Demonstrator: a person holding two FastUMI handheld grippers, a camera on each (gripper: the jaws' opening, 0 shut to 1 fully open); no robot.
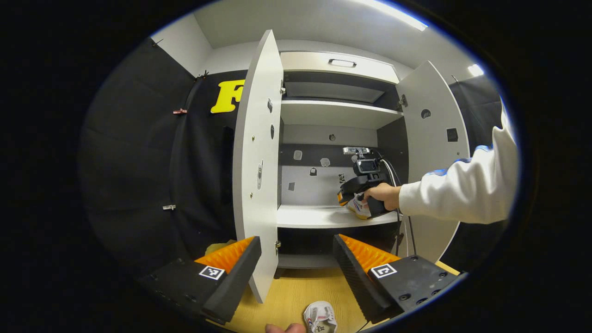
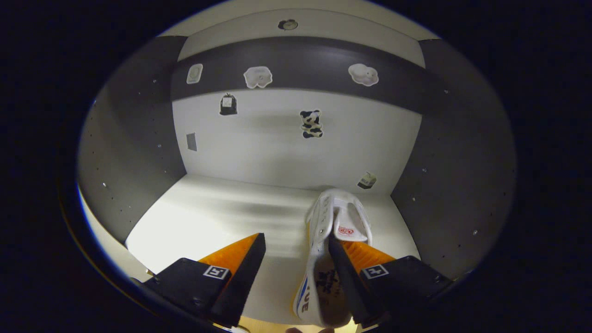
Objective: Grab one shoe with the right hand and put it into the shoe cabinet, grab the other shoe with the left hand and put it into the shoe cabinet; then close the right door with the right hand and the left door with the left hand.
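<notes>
White doors stood open on the shoe cabinet (image 1: 337, 113) as the left gripper (image 1: 296, 259) hung before it, jaws wide and empty, above a second shoe (image 1: 320, 317) lying on the wooden floor (image 1: 286, 291). Farther right, a hand (image 1: 384, 194) in a white sleeve (image 1: 462, 189) held the right gripper (image 2: 296, 259) inside the cabinet, its jaws spread, one finger (image 2: 344, 273) inside the white shoe (image 2: 335, 226) resting on the shelf (image 2: 212, 217).

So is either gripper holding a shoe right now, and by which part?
No. The right gripper is open around the heel of the shoe on the cabinet shelf. The left gripper is open and empty.
</notes>
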